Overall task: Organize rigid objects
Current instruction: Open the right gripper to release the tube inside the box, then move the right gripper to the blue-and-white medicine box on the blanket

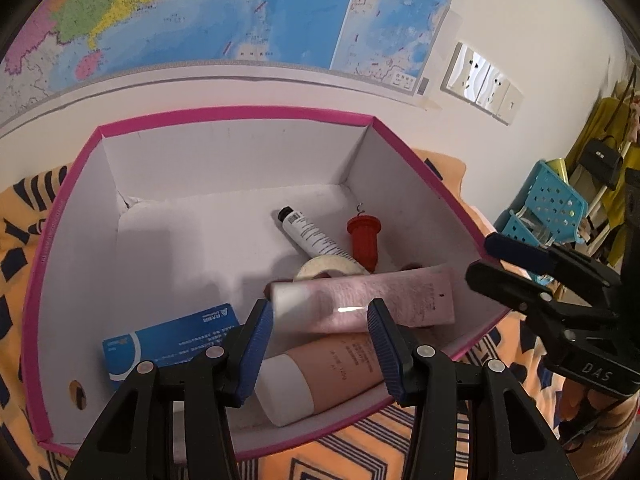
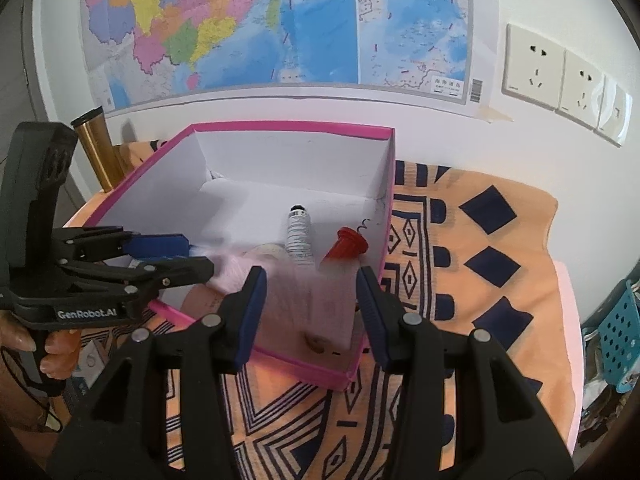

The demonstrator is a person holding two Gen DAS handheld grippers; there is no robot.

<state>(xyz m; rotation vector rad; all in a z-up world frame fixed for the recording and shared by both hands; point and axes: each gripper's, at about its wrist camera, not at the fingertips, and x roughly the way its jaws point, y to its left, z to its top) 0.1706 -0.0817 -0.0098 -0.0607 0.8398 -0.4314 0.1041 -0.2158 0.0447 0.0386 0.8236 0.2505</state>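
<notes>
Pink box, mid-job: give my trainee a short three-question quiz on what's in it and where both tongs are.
1. True or false: the left tongs are clamped shut on the pink tube.
2. Which item lies nearest the box's far right corner?
A. blue carton
B. red stopper
C. tape roll
3. Fill in: the white tube has a ____ cap.

Key:
1. False; both fingers stand apart, open, above the tube.
2. B
3. black

The right tongs are open too, near the box's right side.
</notes>
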